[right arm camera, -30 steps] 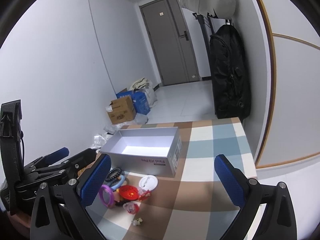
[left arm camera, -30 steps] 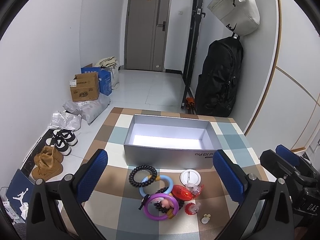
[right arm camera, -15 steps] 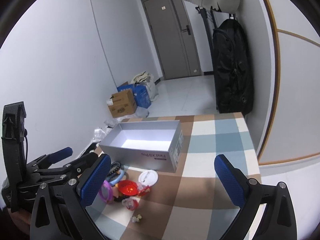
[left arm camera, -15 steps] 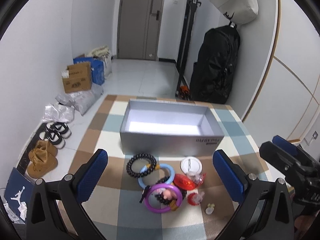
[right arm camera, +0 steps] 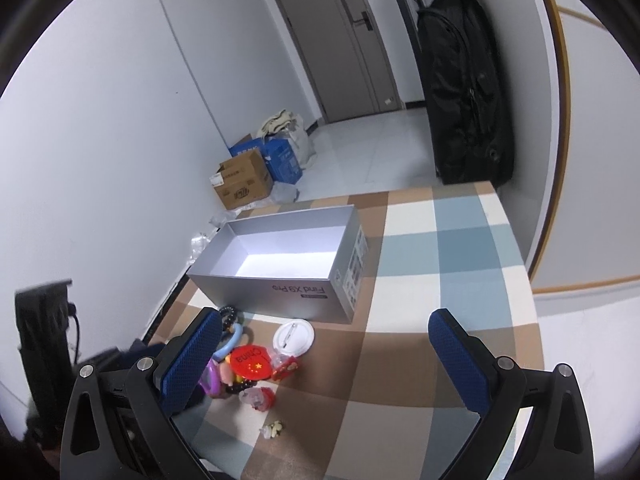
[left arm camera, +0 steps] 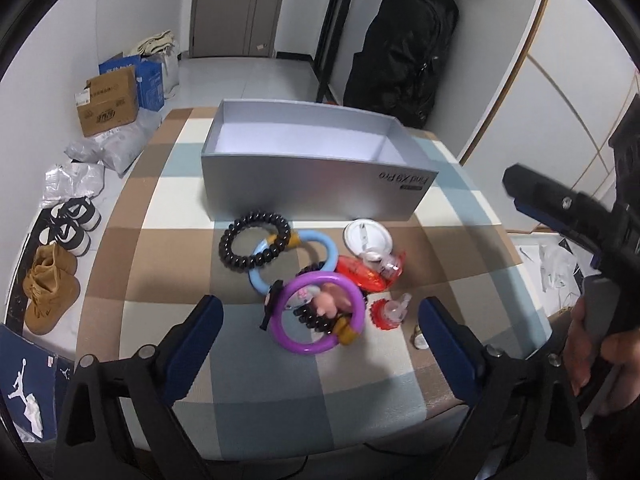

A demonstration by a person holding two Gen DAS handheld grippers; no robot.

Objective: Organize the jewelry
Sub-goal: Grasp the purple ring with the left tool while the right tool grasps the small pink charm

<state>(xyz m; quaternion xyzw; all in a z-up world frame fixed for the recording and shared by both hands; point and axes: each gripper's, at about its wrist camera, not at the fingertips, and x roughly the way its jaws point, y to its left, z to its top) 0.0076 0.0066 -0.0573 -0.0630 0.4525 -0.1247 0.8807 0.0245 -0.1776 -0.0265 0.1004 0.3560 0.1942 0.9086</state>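
The left gripper (left arm camera: 316, 330) hangs above the near edge of the jewelry pile, jaws wide and just now narrowing slightly, with nothing pressed between the blue pads; the purple plastic ring (left arm camera: 318, 312) lies below the gap. The right gripper (right arm camera: 324, 350) stands with jaws spread and empty over bare cloth, to the right of the pile. The pile holds a black beaded bracelet (left arm camera: 254, 242), a light-blue ring (left arm camera: 294, 260), a round white badge (left arm camera: 367, 237), a red round badge (right arm camera: 250, 362) and small red trinkets, crowded and overlapping. Directly behind them an open grey cardboard box (left arm camera: 316, 184) stands with its long wall close to the black bracelet. A small pale charm (right arm camera: 274, 429) lies apart near the front edge. The checked brown, blue and cream tablecloth (right arm camera: 440, 248) is free to the right of the box. Beyond the far edge: a black backpack (right arm camera: 464, 88) against the wall, a brown carton (left arm camera: 107, 100), shoes (left arm camera: 70, 224) on the floor to the left, and a grey door (right arm camera: 340, 36).
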